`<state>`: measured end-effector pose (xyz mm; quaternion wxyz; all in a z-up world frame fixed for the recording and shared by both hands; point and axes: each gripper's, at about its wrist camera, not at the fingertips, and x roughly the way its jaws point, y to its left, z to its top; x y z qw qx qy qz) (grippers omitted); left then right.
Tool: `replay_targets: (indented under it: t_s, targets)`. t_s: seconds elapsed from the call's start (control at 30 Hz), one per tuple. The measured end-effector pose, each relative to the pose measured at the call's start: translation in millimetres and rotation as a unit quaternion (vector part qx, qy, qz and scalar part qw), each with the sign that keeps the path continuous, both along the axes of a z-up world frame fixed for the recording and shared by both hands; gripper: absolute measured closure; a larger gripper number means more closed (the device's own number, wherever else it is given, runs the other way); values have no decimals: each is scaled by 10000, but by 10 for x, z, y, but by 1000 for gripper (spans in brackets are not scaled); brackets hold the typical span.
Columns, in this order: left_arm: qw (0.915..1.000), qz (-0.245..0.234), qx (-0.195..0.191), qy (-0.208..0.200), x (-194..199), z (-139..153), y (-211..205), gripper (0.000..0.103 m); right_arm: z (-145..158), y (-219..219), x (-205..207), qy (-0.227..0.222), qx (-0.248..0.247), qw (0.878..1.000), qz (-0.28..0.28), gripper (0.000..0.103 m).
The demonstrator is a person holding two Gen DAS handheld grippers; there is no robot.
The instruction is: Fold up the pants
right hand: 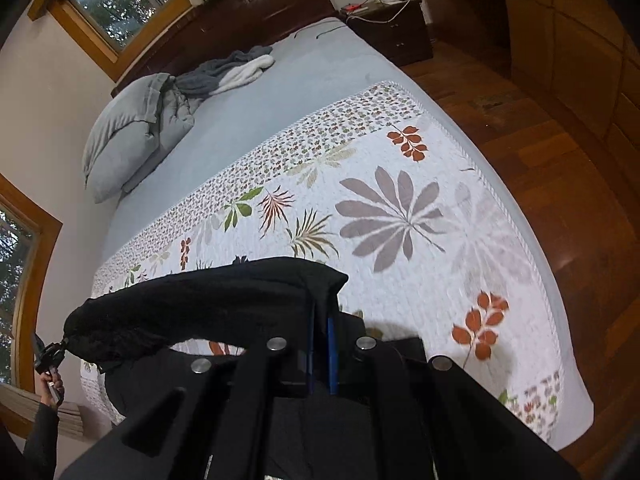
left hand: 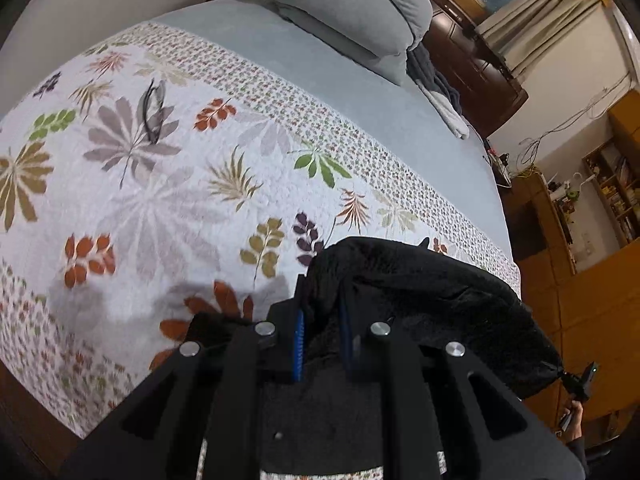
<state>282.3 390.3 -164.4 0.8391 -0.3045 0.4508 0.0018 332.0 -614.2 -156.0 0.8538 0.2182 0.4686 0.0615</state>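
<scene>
Left gripper [left hand: 322, 344] & right gripper [right hand: 322, 354] each pinch the black pants [left hand: 420, 280] stretched btwn them; thin grip could slip, dropping fabric onto quilt [left hand: 160, 200] below.

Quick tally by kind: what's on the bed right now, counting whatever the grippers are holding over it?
Black pants: 1, held between the left gripper and right gripper
Leaf-print quilt: 1
Grey pillows: 1 stack, count unclear
Grey and white blanket: 1 crumpled heap
Dark small item on the quilt: 1, unidentifiable
Total: 5
</scene>
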Motion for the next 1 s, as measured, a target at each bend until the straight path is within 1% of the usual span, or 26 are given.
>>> replay_targets:
  t_s: [0.17, 0.33, 0.53, 0.63, 0.8, 0.87, 1.0]
  targets:
    - [10000, 58, -8, 63, -288, -130, 20, 90, -3, 95, -332, -127, -100, 9999, -9, 98]
    - [9999, 57, 13, 96, -533, -249, 31, 89, -38, 123, -637, -160, -82, 9998, -102, 98]
    - [9995, -32, 289, 102, -717, -325, 3, 86, -126, 133, -941, -169, -147, 9993, -286, 97]
    - [9990, -74, 423, 79, -801, -351, -7, 84, -152, 146, -1062, -190, -217, 9989, -361, 97]
    - [9987, -71, 493, 145, -941, -458, 2, 79, -176, 185, -1174, -210, -265, 9988, -362, 95]
    - [9986, -83, 475, 211, -1005, -546, -1, 78, -206, 221, -1236, -199, -275, 9989, -322, 92]
    - [9975, -131, 566, 408, -1108, -733, -45, 77, -290, 308, -1337, -147, -347, 9989, -276, 91]
